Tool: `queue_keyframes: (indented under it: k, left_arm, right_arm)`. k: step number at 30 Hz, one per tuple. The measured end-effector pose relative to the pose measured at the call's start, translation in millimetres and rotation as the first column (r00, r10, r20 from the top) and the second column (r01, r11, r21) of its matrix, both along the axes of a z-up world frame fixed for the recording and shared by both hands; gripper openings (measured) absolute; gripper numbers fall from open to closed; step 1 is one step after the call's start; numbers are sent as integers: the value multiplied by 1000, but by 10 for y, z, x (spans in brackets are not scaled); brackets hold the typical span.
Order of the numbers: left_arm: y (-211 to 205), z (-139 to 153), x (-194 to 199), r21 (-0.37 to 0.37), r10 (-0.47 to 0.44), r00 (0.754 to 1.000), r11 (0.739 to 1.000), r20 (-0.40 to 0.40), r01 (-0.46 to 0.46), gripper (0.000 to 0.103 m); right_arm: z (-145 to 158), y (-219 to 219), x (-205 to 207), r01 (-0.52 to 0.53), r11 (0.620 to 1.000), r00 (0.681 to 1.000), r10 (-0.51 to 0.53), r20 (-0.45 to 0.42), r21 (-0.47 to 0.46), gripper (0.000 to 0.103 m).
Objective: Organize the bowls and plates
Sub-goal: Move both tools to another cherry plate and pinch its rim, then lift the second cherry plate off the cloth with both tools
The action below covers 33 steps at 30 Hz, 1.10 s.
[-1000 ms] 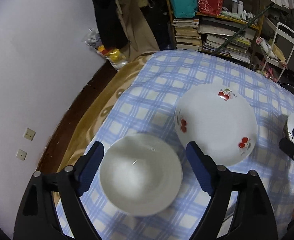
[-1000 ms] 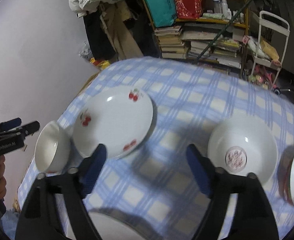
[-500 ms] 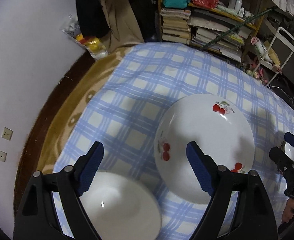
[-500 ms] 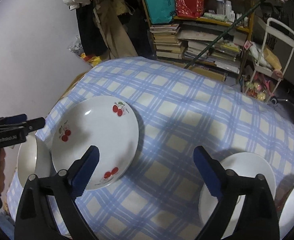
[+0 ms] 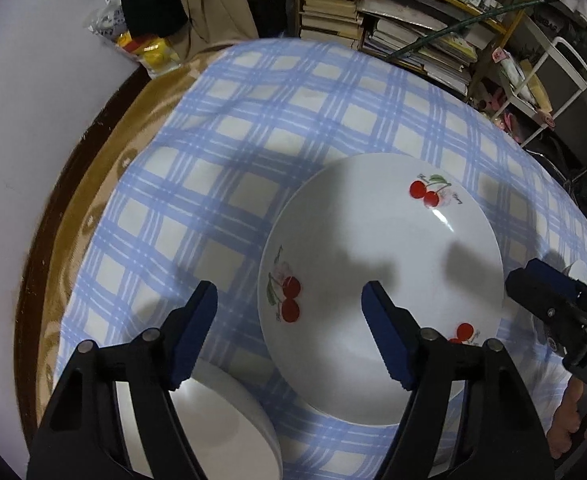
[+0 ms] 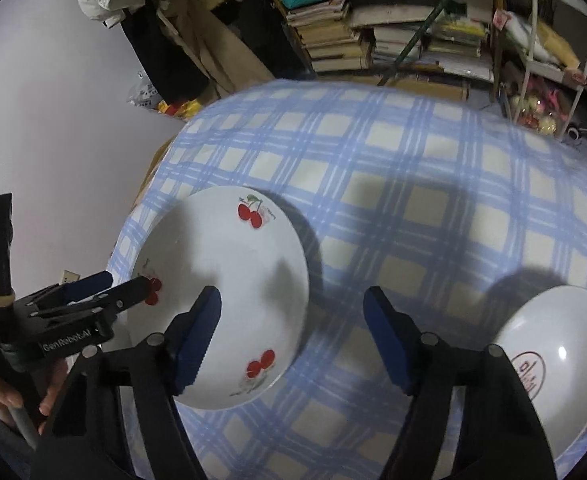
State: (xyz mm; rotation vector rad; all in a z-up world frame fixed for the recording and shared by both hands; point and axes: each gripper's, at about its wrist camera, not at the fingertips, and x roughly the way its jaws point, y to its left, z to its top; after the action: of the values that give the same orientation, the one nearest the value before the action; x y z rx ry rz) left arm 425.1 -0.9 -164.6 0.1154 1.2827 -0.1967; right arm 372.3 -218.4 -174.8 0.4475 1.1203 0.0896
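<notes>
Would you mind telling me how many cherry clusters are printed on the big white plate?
3 on the cherry plate: one at its far rim, one at its left rim beside the left gripper, one at its near right rim. Gripper fingers might hide more.

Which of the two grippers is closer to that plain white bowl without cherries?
Left. The left gripper hangs right above the plain bowl, open. The right gripper, also open, is over beside the cherry plate.

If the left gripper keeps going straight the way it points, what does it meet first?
Probably the near-left rim of the cherry plate: the open left gripper straddles that edge. Depth is unclear, so it could touch the checked tablecloth beside it instead.
</notes>
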Motion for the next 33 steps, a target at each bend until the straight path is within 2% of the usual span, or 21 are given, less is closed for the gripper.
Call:
queue_keyframes:
  k: [2,4,5,6,7,8,10,13,15,20,23,25,30,33]
  left_arm:
    - [31,-39,23,-13,17,1000,1000,-12,-17,69]
    - [45,-70,38,-29,35,999,999,-22,-35,60]
    - [46,-83,44,-37,40,999,998,-24,-41,56]
    - [39,-97,50,-45,47,999,998,-27,-48,52]
    - [39,-118,63,-46,63,997,997,-38,-65,40]
    - [43,-130,70,-55,80,996,995,-51,-83,36]
    - [52,-122,69,-52,108,993,993,-38,-109,34]
    - [73,-143,66,-31,124,992,992,-30,-125,26]
    - [85,-139,60,-32,127,991,991,-40,-128,26]
    - [81,-105,2,-33,111,993,993,-50,-113,24]
    - [71,-32,-60,-43,103,994,994,-34,-104,19]
    - [60,49,-115,-44,92,996,995,-12,-93,16]
    - [30,302,-267,-62,59,998,997,38,-56,16]
    - [30,437,-356,-70,68,996,996,56,-64,16]
  right_arm:
    - [-40,43,45,-11,1000,1000,11,-19,-11,75]
    - [-96,90,105,-27,999,999,25,-42,-42,65]
    - [-141,117,144,-43,998,997,40,-64,-51,55]
    - [-184,135,174,-52,997,995,48,-84,-49,50]
    - [-229,156,205,-61,997,994,57,-95,-39,50]
    - [-256,174,227,-68,997,994,65,-92,-34,47]
    - [-309,204,257,-80,996,993,76,-85,-47,30]
    - [-380,199,295,-93,995,991,88,-103,-46,21]
    - [-361,168,287,-96,995,991,92,-101,-32,15]
    - [-199,191,194,-157,985,986,152,-70,-76,14]
    - [-149,147,148,-148,986,987,142,-77,-76,14]
    - [-81,99,107,-135,989,989,130,-65,-68,13]
    - [108,-4,9,-123,992,992,122,-35,-29,12]
    - [243,-59,-85,-117,993,993,117,-16,-11,11]
